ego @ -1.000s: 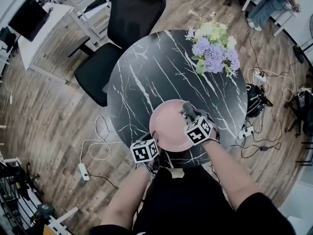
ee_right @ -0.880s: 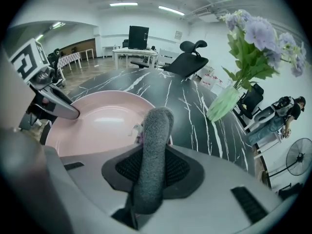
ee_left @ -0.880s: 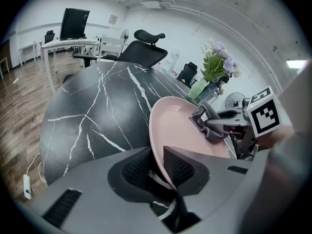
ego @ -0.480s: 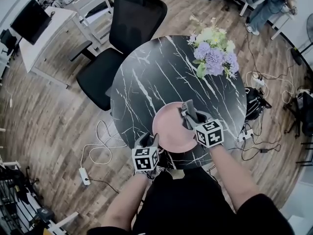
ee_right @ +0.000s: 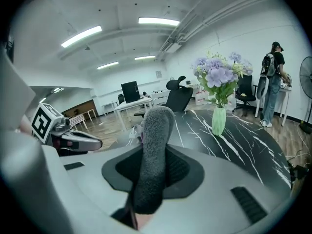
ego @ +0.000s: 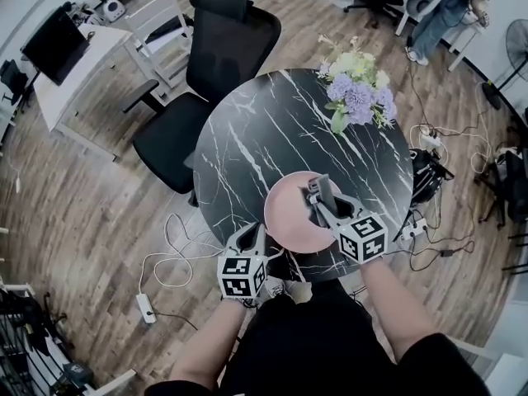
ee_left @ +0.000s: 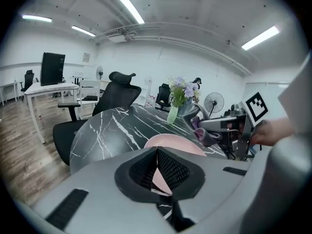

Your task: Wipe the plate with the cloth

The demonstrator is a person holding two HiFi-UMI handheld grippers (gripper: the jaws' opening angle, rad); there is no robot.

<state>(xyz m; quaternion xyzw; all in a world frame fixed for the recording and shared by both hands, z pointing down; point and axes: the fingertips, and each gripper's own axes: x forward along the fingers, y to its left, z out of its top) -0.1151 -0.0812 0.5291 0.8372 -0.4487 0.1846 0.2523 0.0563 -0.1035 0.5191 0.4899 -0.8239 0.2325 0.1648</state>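
Note:
A pink plate (ego: pixel 290 214) lies on the round black marble table (ego: pixel 272 130), near its front edge; it also shows beyond the left jaws (ee_left: pixel 170 141). My right gripper (ego: pixel 318 191) hovers over the plate's right side, shut on a grey cloth (ego: pixel 322 193) that stands up between the jaws (ee_right: pixel 155 126). My left gripper (ego: pixel 251 238) hangs just off the table's edge, left of the plate and apart from it. Its jaws (ee_left: pixel 157 152) have just been closing and are shut with nothing between them.
A vase of purple and white flowers (ego: pixel 359 89) stands at the table's far right. A black office chair (ego: pixel 206 73) sits behind the table, with a white desk (ego: pixel 70 52) further left. Cables and a power strip (ego: pixel 144 287) lie on the floor. A person (ego: pixel 450 2) stands at the back right.
Both grippers have risen and drawn back toward me. The left one has left the plate's rim and shut. The right one has lifted the cloth off the plate.

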